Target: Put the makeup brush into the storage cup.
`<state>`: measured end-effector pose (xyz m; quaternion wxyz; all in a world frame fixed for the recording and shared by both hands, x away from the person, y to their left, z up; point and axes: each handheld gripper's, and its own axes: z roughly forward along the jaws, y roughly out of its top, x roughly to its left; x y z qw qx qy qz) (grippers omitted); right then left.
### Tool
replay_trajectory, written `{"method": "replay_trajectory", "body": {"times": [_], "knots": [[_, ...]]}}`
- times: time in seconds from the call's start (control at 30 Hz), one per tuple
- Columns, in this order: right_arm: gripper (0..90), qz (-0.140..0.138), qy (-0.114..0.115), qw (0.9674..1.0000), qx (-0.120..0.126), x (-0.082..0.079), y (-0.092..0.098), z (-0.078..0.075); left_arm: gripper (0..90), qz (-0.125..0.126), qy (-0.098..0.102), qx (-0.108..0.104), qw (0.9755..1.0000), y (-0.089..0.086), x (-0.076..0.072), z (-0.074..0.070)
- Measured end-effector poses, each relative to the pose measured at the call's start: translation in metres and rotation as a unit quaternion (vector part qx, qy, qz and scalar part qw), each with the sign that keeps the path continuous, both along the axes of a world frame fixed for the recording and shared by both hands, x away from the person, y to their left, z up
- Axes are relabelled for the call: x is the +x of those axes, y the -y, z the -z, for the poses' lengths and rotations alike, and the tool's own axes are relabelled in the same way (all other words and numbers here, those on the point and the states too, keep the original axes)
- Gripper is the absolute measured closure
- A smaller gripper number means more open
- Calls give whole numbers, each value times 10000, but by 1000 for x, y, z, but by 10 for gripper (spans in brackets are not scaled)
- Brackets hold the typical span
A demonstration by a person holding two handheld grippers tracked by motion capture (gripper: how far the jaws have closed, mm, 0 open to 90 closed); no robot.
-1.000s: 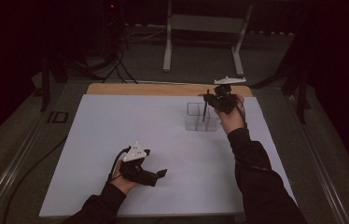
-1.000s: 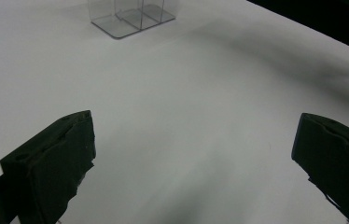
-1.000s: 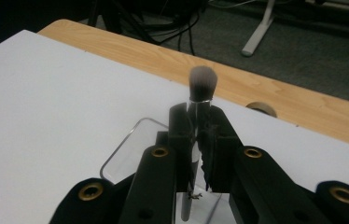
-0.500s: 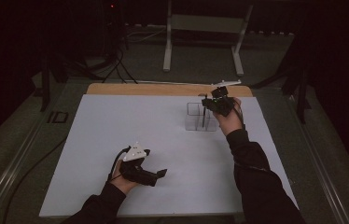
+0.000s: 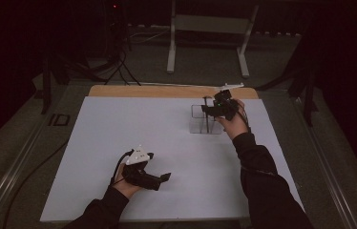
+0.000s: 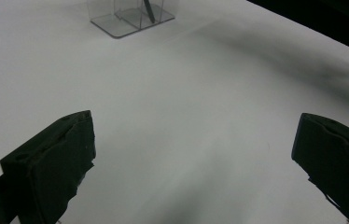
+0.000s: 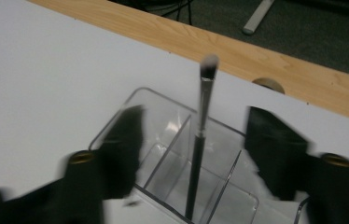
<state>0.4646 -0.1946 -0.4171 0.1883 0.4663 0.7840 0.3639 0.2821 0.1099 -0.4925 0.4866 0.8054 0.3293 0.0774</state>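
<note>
A clear plastic organizer (image 5: 200,125) stands at the table's far right, and a thin black makeup brush (image 5: 207,116) stands upright in it, bristles up. My right gripper (image 5: 209,109) hovers just over it. In the right gripper view the right gripper (image 7: 196,140) is open, its blurred jaws standing either side of the brush (image 7: 199,135) without touching it, above the organizer (image 7: 163,96). My left gripper (image 5: 161,180) rests on the white sheet near the front, open and empty (image 6: 196,149). From there the organizer (image 6: 116,25) and brush (image 6: 148,10) show far off.
A white sheet (image 5: 133,129) covers the table, with a bare strip of wood (image 5: 157,91) along the far edge. A metal stand (image 5: 205,43) and cables lie on the floor beyond. Dark sleeves reach in from the front.
The right gripper has shifted slightly toward me and down at the organizer, and its jaws are blurred with motion. The brush stays standing. The left gripper has not moved.
</note>
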Motion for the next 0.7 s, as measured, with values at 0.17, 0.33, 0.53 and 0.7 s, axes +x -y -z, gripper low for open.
{"method": "replay_trajectory", "body": {"times": [0.17, 0.33, 0.53, 0.7], "knots": [[243, -59, 77, 9999, 50, -3, 0, -7, 8, -2, 1, 3, 10000, 0, 0, 0], [167, -166, -20, 9996, 224, -7, 3, -12, 8, 21, -8, -10, 10000, 0, 0, -1], [138, -448, -47, 9979, 456, -17, 6, -17, 8, 141, -55, -35, 9999, -3, 2, -4], [133, -609, 60, 9972, 435, -27, 6, -22, 9, 170, -46, -153, 9997, -10, 5, -10]]}}
